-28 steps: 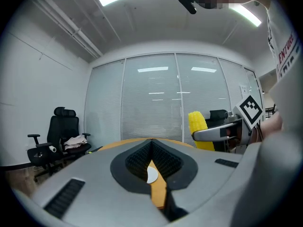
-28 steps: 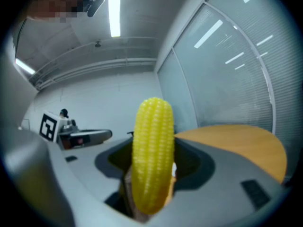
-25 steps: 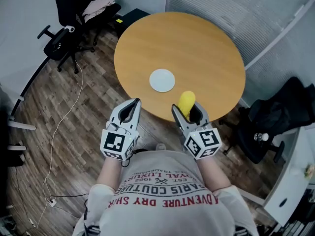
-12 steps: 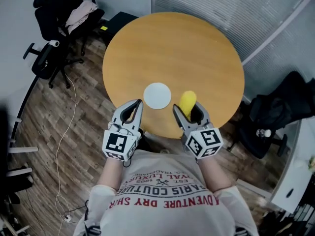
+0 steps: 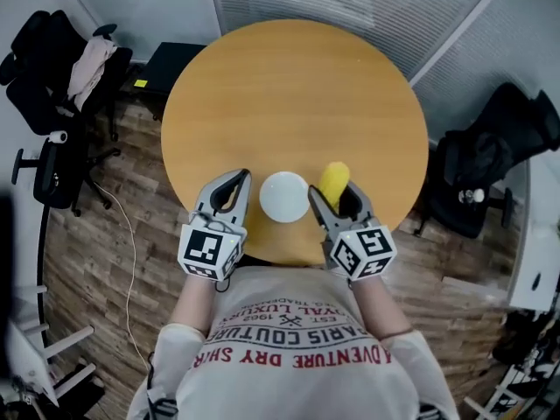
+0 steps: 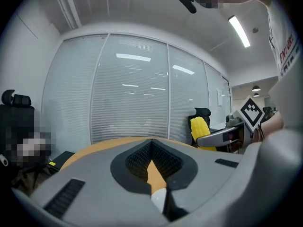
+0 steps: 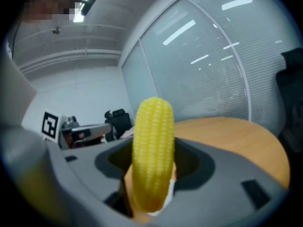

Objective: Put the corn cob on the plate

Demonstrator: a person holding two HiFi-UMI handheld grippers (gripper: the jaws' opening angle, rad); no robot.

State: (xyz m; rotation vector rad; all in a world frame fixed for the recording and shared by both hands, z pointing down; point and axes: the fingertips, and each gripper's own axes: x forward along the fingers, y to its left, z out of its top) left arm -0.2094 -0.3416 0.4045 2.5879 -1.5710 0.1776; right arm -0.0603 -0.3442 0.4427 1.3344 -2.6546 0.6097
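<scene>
A yellow corn cob stands upright in my right gripper, which is shut on it; the right gripper view has the corn cob filling the gap of the right gripper. The small white plate lies on the round wooden table near its front edge, just left of the corn and between my two grippers. My left gripper hovers at the plate's left, shut with nothing in it. In the left gripper view, the plate peeks through below the left gripper, and the corn cob shows at the right.
A black office chair with clothes stands at the left on the wood floor, and another dark chair at the right. A black box sits behind the table's left side. Glass walls with blinds run behind the table.
The person has stepped up to the table. Both grippers now hang over its front edge with the plate between them. The corn stays held in the right gripper.
</scene>
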